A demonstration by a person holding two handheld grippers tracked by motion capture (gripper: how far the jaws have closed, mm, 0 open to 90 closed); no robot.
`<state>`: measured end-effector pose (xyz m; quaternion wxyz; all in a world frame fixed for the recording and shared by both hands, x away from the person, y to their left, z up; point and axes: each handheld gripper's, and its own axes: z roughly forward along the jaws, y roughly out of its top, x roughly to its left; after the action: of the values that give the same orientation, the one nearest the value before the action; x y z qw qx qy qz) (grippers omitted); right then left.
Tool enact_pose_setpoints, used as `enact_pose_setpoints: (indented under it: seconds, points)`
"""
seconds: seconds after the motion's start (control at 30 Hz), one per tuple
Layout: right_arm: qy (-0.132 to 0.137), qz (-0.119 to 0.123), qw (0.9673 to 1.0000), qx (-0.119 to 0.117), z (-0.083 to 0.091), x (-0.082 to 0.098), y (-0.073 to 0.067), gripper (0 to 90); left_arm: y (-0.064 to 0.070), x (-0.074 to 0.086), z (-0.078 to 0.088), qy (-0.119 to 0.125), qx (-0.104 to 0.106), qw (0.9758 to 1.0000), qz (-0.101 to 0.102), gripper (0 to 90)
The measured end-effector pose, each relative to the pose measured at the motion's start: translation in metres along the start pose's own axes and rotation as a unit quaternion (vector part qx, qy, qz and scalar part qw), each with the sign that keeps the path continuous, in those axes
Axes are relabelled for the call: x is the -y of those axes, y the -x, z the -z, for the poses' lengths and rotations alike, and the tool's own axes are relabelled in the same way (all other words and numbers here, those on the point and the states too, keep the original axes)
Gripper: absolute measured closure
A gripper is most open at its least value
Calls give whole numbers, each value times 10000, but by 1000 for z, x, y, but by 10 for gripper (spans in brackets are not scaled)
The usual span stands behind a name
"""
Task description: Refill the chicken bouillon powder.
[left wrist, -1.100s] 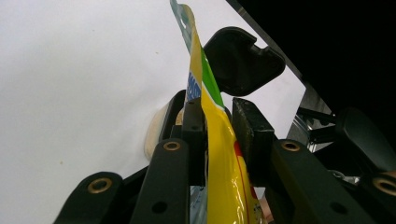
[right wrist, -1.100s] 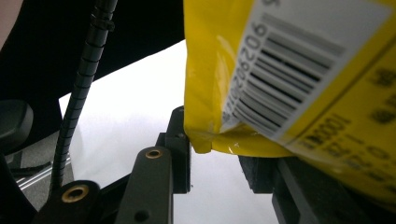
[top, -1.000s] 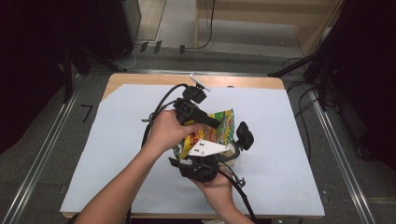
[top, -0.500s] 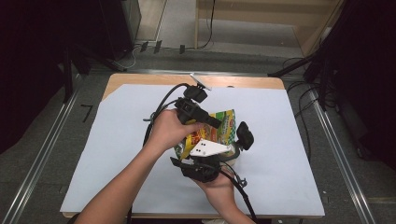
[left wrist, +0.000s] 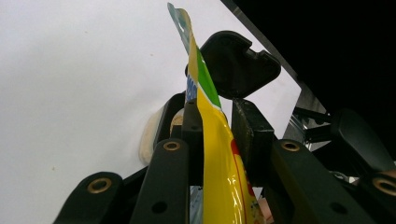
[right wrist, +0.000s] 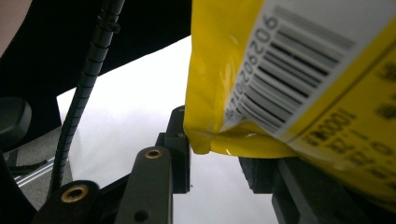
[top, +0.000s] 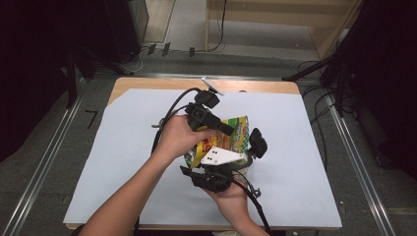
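Both tools are on one thing here: a glossy yellow-and-green plastic snack bag (top: 227,139), held up just above the white paper-covered tabletop (top: 305,162), a bit right of centre in the high view. The left tool (top: 222,129) comes in from the upper left of the bag, and in the left gripper view its jaws are narrowed onto the bag's thin sealed edge (left wrist: 210,140), which stands up between them. The right tool (top: 248,157) sits below, toward the bottom of the frame, with the grey three-cornered plate on top. In the right gripper view the bag's barcode end (right wrist: 261,102) hangs right over its jaws, and a corner of the seal sits against the left pad. It looks gripped, but I can't actually tell if the pads are pressing.

My read: this is the set-up for tearing or pulling the bag open, two grips on opposite ends, nothing ripped yet. Next move would need both grips firm, then pulling apart or twisting at the seal. Slick film could slip out, so squeeze first.
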<state>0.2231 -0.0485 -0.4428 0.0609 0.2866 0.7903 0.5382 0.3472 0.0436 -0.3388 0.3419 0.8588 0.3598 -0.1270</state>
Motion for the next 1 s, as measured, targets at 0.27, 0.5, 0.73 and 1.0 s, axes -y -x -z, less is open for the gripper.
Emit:
enact_pose_setpoints:
  seconds: [0.27, 0.5, 0.73, 1.0]
  points:
    - [-30, 13, 10000, 4, 1, -1, -1, 688, -1, -1, -1, -36, 13, 10000, 29, 759]
    - [-9, -24, 10000, 0, 2, -1, -1, 689, 2, -2, -1, -78, -8, 10000, -9, 754]
    - [5, -47, 10000, -3, 1, -1, -1, 689, 3, -2, -1, -94, -33, 9999, -21, 756]
    - [8, -57, 10000, -8, -1, -1, -1, 692, 4, -1, -1, -124, -76, 9999, -42, 756]
